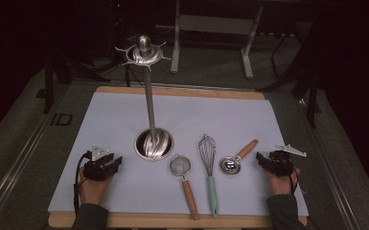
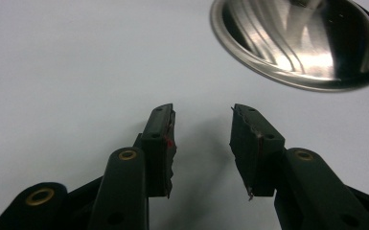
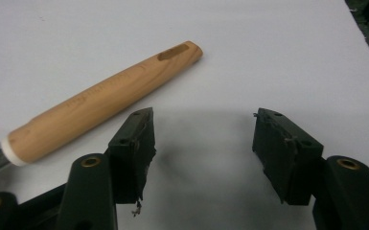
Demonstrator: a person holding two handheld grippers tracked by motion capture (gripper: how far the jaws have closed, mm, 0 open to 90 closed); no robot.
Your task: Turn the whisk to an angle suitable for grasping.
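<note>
Both grippers rested on the tabletop [image 1: 124, 120], jaws apart and empty. The right gripper [image 3: 201, 129] sat just beside the wooden-handled scoop [image 3: 103, 103], right of the utensil stand [image 1: 152, 143]; the left gripper [image 2: 202, 124] lay near the stand's base. Seemingly the opening step: next, the right jaws must straddle the scoop's handle.

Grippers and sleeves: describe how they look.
Both the left gripper and right gripper are black with two blocky jaws, brass-coloured rivets, a grey three-cornered plate on top and a black trailing cable. Red marks show on the left pads. The sleeves are dark grey-green.
</note>
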